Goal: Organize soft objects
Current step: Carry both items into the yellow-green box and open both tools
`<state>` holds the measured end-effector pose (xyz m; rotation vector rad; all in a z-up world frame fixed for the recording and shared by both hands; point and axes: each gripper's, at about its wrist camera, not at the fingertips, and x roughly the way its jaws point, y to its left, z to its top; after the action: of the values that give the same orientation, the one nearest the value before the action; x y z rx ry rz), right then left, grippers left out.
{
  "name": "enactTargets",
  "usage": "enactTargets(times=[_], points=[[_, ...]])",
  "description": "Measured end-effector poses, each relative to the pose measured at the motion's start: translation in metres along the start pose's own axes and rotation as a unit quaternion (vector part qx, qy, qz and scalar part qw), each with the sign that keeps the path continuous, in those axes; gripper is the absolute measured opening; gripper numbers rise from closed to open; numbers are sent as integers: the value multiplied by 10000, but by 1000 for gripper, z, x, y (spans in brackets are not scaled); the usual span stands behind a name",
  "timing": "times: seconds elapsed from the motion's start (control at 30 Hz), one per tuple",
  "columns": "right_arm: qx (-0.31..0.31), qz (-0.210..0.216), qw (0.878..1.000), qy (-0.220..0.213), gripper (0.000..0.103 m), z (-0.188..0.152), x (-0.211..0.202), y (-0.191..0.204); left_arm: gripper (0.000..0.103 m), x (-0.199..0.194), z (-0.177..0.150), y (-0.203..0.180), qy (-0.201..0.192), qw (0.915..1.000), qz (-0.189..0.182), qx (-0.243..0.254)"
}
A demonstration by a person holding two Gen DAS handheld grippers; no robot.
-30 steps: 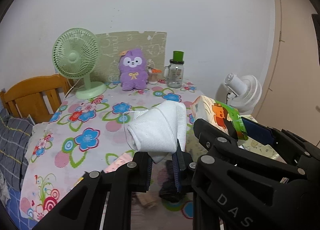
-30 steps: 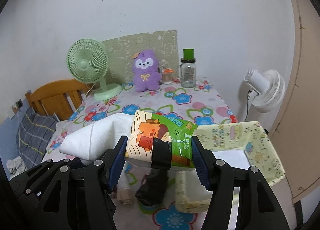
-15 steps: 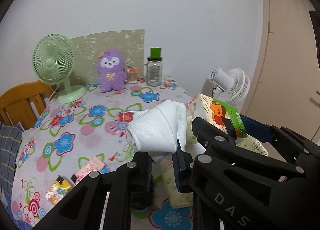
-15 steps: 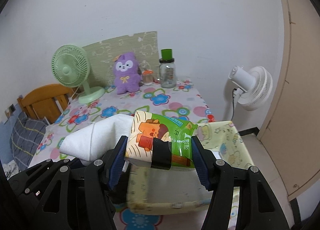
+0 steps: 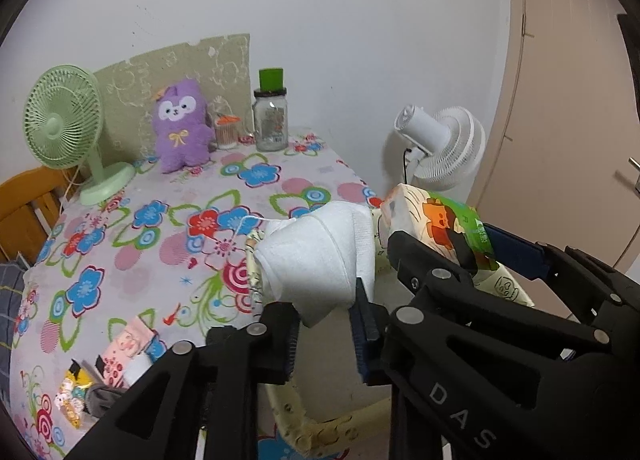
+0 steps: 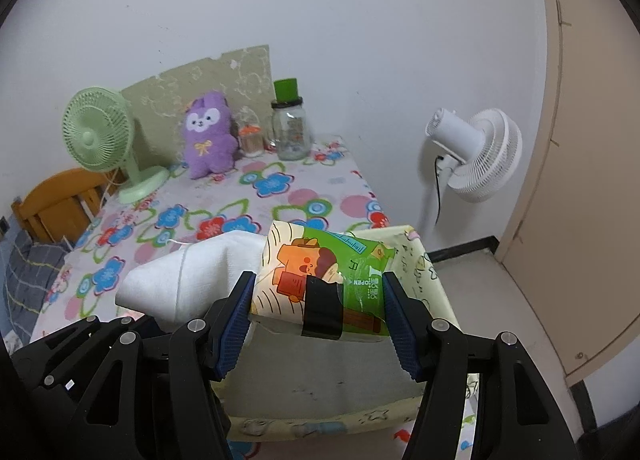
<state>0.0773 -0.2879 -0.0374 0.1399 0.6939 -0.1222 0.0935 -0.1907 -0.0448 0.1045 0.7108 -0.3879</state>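
Observation:
My left gripper point(image 5: 325, 324) is shut on a folded white cloth point(image 5: 316, 256) and holds it above the near left rim of a pale yellow fabric bin point(image 5: 304, 432). My right gripper point(image 6: 318, 312) is shut on a green and orange tissue pack point(image 6: 324, 280) and holds it over the bin point(image 6: 432, 284), whose grey inside point(image 6: 320, 372) shows below. The cloth point(image 6: 188, 276) shows to the left of the pack in the right wrist view. The pack point(image 5: 436, 223) shows to the right of the cloth in the left wrist view.
A floral tablecloth point(image 5: 160, 227) covers the table. At the back stand a green fan point(image 5: 64, 127), a purple plush point(image 5: 180, 131) and a glass jar point(image 5: 271, 119). Small packets point(image 5: 120, 356) lie near left. A white floor fan point(image 6: 476, 155) and a door point(image 6: 592, 139) are on the right.
Both grippers have moved right with their loads, from above the table's middle to above the yellow bin. The bin's inside now shows below the pack.

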Motion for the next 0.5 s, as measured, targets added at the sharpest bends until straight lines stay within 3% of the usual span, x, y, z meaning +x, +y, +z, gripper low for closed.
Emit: enactTargets(times=[0.1,0.17,0.23,0.5], points=[[25,-17,10000,75,65,-2,8,-4,44,10,0,-2,104,9999,40,22],[48,-1,9999,136,65,-3,14,-7,46,14,0,-2,134,9998,111,34],[63,9,9998,173,65,-3,18,-7,64,20,1,-1,183,9997,178,22],[99,-34,9995,313,69,0,33,-10,82,25,5,-5,219,9994,246,140]])
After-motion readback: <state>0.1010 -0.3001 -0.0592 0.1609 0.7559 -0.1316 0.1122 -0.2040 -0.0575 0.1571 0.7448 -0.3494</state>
